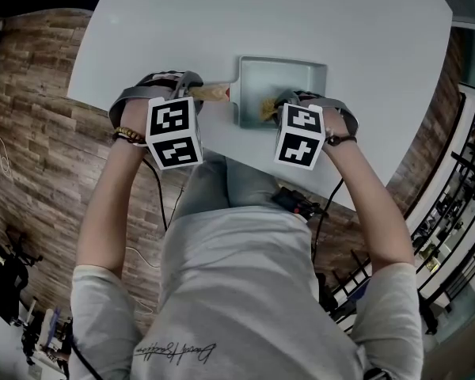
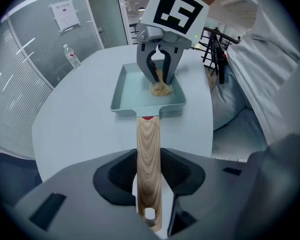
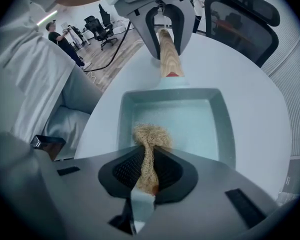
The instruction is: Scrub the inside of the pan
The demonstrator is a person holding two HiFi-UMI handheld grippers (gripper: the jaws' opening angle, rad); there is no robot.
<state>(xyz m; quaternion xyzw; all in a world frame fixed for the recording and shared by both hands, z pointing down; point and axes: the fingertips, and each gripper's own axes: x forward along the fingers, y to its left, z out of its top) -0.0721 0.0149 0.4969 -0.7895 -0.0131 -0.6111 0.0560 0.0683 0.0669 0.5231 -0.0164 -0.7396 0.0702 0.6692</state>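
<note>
Pan: pale teal rectangular metal pan (image 1: 294,81) with a flat light-wood handle (image 2: 149,149). It sits flat on the pale grey desk (image 1: 222,14), near the person's edge, with the handle pointing to the person's left.

Handling, my read:
- The pan is rigid, thin-walled and probably light. I expect it to skid on the smooth desk under sideways scrub load unless the handle is pinned.
- Best hold is mid-handle: bare wood, flat faces, better friction than the coated rim. The rim is low and sloped, a poor bite.
- The tan fibrous scrub pad (image 3: 151,133) is soft, compressible and near weightless. It deforms rather than slips, so press force matters more than grip force.

Jaws:
- Left gripper (image 2: 149,186): jaws at a medium gap, closed on the wooden handle toward its free end, with the hanging hole just at the pads. It is angled steeply down.
- Right gripper (image 3: 147,173): jaws narrow, pinching the pad's waist. The loose tuft flares out below them and it points straight down into the pan.

Contents: only 1 thing is in the pan, the pad's tuft. It touches the floor off-centre, toward the wall on the person's side. I can make out no water, foam or residue, and the rest of the floor looks bare and clean.
</note>
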